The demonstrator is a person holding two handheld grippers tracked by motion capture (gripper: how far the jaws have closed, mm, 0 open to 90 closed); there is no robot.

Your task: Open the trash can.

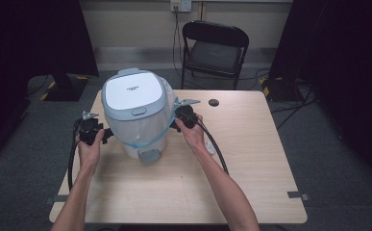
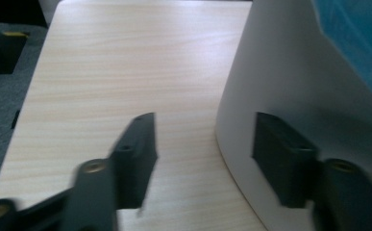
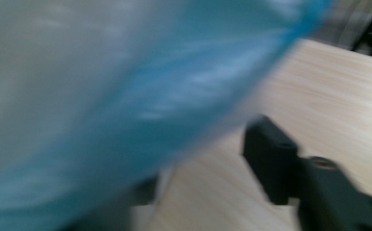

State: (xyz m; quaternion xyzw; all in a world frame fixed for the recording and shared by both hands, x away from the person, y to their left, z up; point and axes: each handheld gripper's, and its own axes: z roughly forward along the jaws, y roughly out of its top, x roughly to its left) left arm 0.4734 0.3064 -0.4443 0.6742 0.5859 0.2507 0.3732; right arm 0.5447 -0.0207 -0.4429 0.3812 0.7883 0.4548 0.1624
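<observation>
1. A white pedal bin stands upright on the light wooden table, left of the table's middle and toward its far half. Its grey-rimmed white lid is shut, and a small grey pedal sticks out at its foot on the near side.
2. A blue-edged clear liner bag hangs out from under the lid and drapes down the bin's right and near sides.
3. The left gripper is held by the person's left hand just beside the bin's lower left side.
4. In the left gripper view its jaws stand part open: one black pad lies against the bin's white wall, while the other pad hangs over bare table with a clear gap between them. Nothing is clamped between them.
5. The right gripper is held by the person's right hand at the bin's right side, level with the hanging bag.
6. The right gripper view is blurred. The blue bag crosses in front of one jaw and hides its pad; the other jaw stands over the table, apart from the bag. Whether the pads press on the bag cannot be told.
7. Both cables trail back toward the near edge of the table along the forearms.
8. Beyond the far edge a black folding chair stands against the wall, and a small dark round spot sits on the table's far part, right of the bin.
</observation>
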